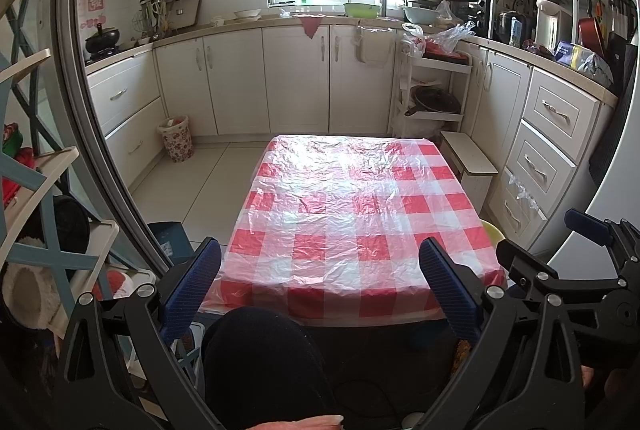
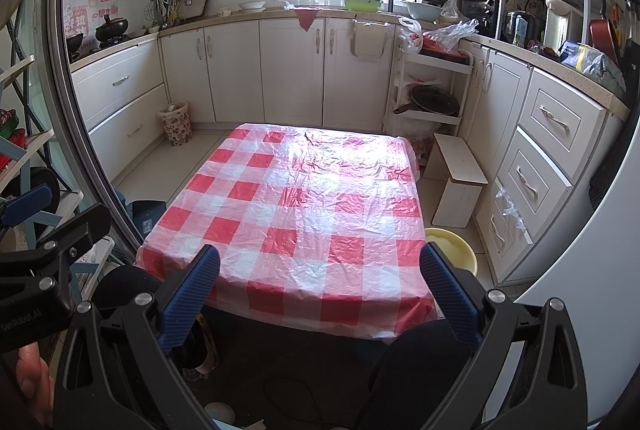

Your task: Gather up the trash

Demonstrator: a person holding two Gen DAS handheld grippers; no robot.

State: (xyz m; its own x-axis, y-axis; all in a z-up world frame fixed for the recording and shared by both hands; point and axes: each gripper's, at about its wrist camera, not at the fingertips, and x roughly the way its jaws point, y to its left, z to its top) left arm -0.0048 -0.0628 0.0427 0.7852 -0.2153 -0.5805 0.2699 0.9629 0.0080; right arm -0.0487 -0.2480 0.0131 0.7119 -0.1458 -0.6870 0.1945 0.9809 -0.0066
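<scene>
A low table (image 1: pixel 344 198) with a red-and-white checked plastic cover stands in the kitchen; it also shows in the right wrist view (image 2: pixel 304 206). I see no loose trash on it. My left gripper (image 1: pixel 320 254) is open and empty, held above the table's near edge. My right gripper (image 2: pixel 320 262) is open and empty, also near that edge. The right gripper shows at the right of the left wrist view (image 1: pixel 592 226). A floral waste bin (image 1: pixel 176 138) stands on the floor at the far left by the cabinets, also in the right wrist view (image 2: pixel 175 123).
White cabinets and counters ring the room. A small white stool (image 2: pixel 456 178) and a yellow basin (image 2: pixel 452 246) sit right of the table. A white rack (image 1: pixel 432 90) with a pan stands behind. A blue box (image 1: pixel 170 238) and shelves are at the left. My knees are below the grippers.
</scene>
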